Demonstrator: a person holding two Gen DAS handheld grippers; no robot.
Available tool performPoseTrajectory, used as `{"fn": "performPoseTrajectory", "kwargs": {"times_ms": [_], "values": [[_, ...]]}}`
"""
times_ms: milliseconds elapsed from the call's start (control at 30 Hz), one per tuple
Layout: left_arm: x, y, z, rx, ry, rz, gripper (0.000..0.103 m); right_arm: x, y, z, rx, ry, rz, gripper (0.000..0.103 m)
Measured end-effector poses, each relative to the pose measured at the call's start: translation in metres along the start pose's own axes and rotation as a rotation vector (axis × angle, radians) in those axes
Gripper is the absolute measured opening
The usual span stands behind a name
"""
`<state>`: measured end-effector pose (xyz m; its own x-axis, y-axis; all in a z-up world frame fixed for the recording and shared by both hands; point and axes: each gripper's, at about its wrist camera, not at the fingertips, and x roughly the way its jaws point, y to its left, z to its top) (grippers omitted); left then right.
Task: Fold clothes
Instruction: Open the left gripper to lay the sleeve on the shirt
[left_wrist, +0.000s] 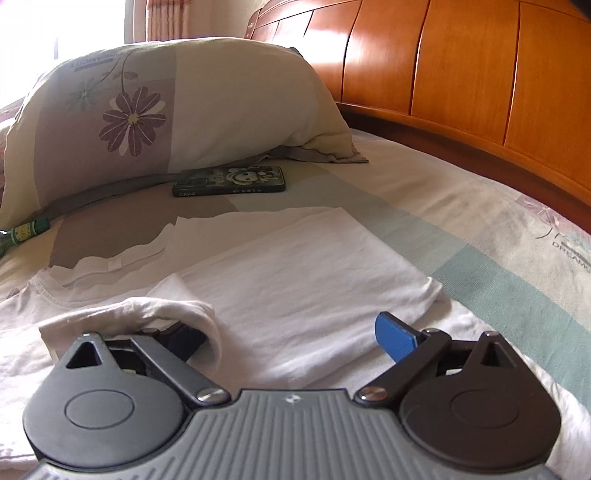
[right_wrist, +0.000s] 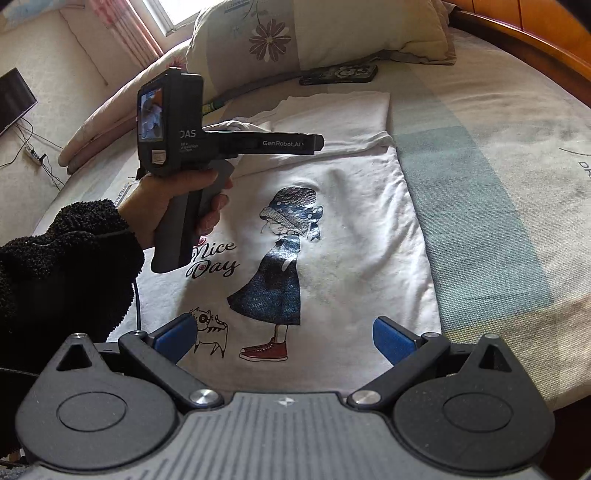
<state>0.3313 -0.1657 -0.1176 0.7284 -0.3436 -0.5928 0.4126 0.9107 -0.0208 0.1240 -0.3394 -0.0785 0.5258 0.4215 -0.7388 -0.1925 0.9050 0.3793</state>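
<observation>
One white T-shirt (right_wrist: 332, 229) was laid flat on the bed (right_wrist: 498, 184), its long axis running from the released right claw (right_wrist: 284, 338) toward one pillow (right_wrist: 295, 33), while the nearer left claw (left_wrist: 291, 332), spread and clamping nothing, was draped on one finger with a raised shirt fold (left_wrist: 155, 314).

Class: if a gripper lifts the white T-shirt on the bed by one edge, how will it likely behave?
The white T-shirt would probably sag: a fold already drapes limply over one of the left gripper's fingers. It looks thin, so likely light. Its creased cloth probably won't slip or roll.
</observation>
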Motion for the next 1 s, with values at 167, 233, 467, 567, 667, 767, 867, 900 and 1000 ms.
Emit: {"fn": "performPoseTrajectory", "kwargs": {"times_ms": [167,233,467,567,667,767,867,900,1000], "values": [[-0.019,0.028,0.007,-0.210,0.012,-0.117,0.097,0.000,-0.008,0.001,0.044,-0.012,0.013,0.103],[-0.020,0.039,0.010,-0.275,0.000,-0.097,0.097,-0.001,-0.009,0.001,0.053,-0.022,0.026,0.103],[-0.015,0.038,0.030,-0.266,-0.053,-0.087,0.097,0.000,-0.010,0.000,0.061,-0.031,0.049,0.103],[-0.008,0.010,0.038,-0.104,-0.043,-0.116,0.097,0.000,-0.013,0.000,0.074,-0.029,0.034,0.103],[0.002,-0.015,0.032,0.064,0.025,-0.192,0.097,-0.001,-0.016,0.000,0.089,-0.031,0.019,0.103],[0.008,-0.028,0.023,0.165,0.104,-0.210,0.097,-0.003,-0.019,0.000,0.095,-0.034,0.003,0.103],[0.000,-0.020,0.017,0.152,0.116,-0.204,0.097,-0.003,-0.019,0.001,0.097,-0.037,0.000,0.103],[-0.004,-0.016,0.016,0.137,0.117,-0.205,0.097,-0.002,-0.018,0.001,0.096,-0.037,0.001,0.103],[-0.020,0.001,0.015,0.080,0.135,-0.227,0.097,0.001,-0.015,0.002,0.088,-0.033,0.005,0.103]]}}
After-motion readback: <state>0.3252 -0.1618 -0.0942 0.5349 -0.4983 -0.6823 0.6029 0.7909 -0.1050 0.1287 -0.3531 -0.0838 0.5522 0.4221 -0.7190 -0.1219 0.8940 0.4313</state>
